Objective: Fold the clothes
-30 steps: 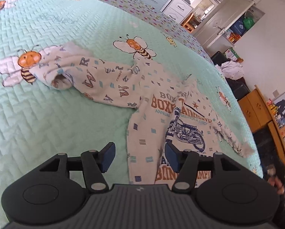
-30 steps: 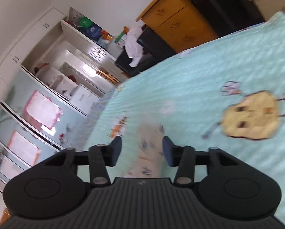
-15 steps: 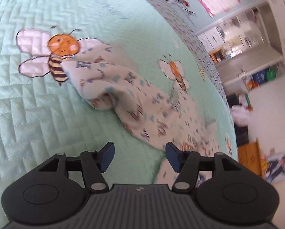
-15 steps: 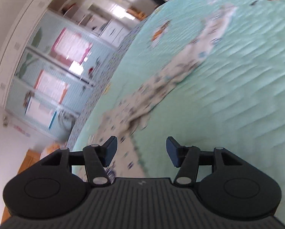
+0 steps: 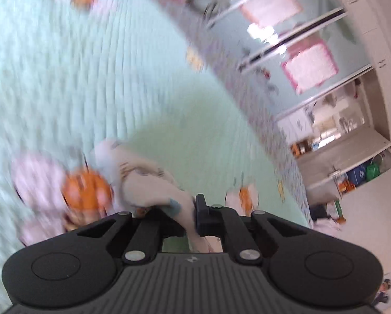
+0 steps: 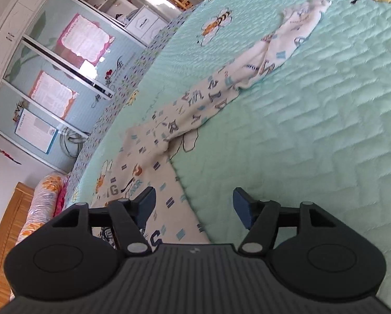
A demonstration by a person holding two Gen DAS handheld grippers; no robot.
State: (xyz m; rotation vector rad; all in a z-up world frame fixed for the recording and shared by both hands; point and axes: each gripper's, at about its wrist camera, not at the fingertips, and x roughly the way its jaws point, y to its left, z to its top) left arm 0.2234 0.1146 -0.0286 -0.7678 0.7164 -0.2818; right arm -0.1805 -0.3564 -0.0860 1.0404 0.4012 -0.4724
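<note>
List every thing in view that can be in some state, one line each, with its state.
Left gripper: shut on the sleeve end.
Right gripper: jaws opening, nothing pinched, shirt edge below.
White letter-printed long-sleeved shirt: unfolded, lying flat.
Shirt's far sleeve: stretched out, creased along its length.
Shirt's sleeve end: bunched, pinched.
Mint quilted bedspread with bees: spread flat.
</note>
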